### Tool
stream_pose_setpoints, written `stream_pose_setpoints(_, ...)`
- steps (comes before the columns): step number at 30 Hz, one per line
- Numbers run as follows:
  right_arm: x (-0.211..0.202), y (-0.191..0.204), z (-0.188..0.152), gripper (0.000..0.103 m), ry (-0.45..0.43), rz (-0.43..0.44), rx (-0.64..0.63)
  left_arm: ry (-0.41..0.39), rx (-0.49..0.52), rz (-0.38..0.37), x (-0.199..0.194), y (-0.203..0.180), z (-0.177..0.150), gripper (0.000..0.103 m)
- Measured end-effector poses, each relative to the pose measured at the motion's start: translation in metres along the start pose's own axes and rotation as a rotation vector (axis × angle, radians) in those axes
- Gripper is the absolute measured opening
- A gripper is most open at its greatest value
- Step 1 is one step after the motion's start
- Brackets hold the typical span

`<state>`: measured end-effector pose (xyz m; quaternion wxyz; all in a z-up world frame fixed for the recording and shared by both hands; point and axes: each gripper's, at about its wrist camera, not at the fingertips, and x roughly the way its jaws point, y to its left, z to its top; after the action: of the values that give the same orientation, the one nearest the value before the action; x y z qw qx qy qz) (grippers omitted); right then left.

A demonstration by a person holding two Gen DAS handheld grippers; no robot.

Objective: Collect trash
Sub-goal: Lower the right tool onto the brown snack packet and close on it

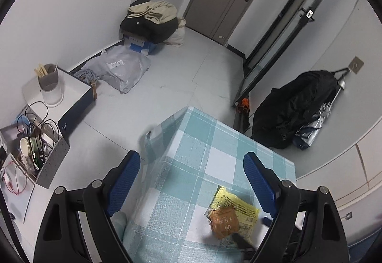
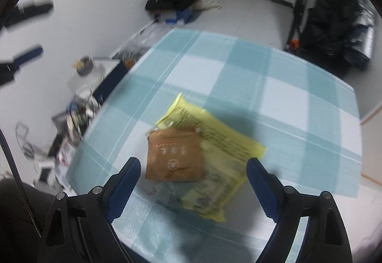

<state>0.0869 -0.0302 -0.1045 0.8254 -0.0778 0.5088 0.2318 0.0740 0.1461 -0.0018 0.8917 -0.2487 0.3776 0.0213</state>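
A yellow printed wrapper (image 2: pixel 222 141) lies on a table with a teal and white checked cloth (image 2: pixel 274 86). A smaller brown packet (image 2: pixel 174 155) lies on top of it. My right gripper (image 2: pixel 193 167) is open just above them, with the packet between its blue fingers. My left gripper (image 1: pixel 191 167) is open and empty, higher up over the table's left corner. The yellow wrapper (image 1: pixel 241 208) and the brown packet (image 1: pixel 224 222) show low in the left wrist view. The left gripper also shows blurred at the far left of the right wrist view (image 2: pixel 21 36).
A white side table (image 1: pixel 69 93) with a cup of chopsticks (image 1: pixel 49 81) stands left of the table. A grey box of cables and cups (image 1: pixel 47 155) sits below it. Bags (image 1: pixel 119 69), a clothes pile (image 1: pixel 152 19) and a black backpack (image 1: pixel 296 105) are on the floor.
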Motion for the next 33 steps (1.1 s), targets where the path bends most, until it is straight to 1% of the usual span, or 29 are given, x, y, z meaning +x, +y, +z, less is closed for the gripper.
stream_pose_setpoints(4,0.025,0.013,0.005,0.088,0.041,-0.025,-0.043,-0.016,0.003,0.013,-0.003,0.005,0.003,0.086)
stream_pose_setpoints(6,0.035,0.016,0.005,0.083,0.069,-0.032,-0.049,-0.017,-0.005,0.014,-0.003,0.008,0.004,0.086)
stream_pose_setpoints(8,0.042,0.016,0.007,0.081,0.087,-0.038,-0.054,-0.017,-0.021,0.014,-0.002,0.014,0.006,0.086)
stream_pose_setpoints(11,0.044,0.021,0.007,0.078,0.083,-0.083,-0.091,-0.012,-0.037,0.016,-0.001,0.018,0.008,0.086)
stream_pose_setpoints(12,0.043,0.023,0.006,0.072,0.078,-0.085,-0.096,-0.011,-0.040,0.019,-0.001,0.019,0.008,0.086)
stream_pose_setpoints(13,0.041,0.023,0.006,0.069,0.074,-0.079,-0.098,-0.012,-0.043,0.022,-0.001,0.020,0.008,0.086)
stream_pose_setpoints(14,0.040,0.025,0.006,0.061,0.069,-0.073,-0.101,-0.011,-0.047,0.023,0.000,0.021,0.008,0.086)
stream_pose_setpoints(18,0.036,0.029,0.004,0.053,0.064,-0.068,-0.126,-0.005,-0.045,0.029,0.002,0.019,0.008,0.086)
stream_pose_setpoints(24,0.027,0.013,0.000,0.043,0.052,0.007,-0.054,0.005,-0.027,0.041,0.005,0.014,0.006,0.086)
stream_pose_setpoints(28,0.021,0.003,0.000,0.043,0.038,0.048,-0.009,0.013,-0.009,0.053,0.009,0.011,0.005,0.086)
stream_pose_setpoints(33,0.014,-0.004,-0.003,0.042,0.022,0.058,0.004,0.025,0.012,0.070,0.014,0.007,0.002,0.086)
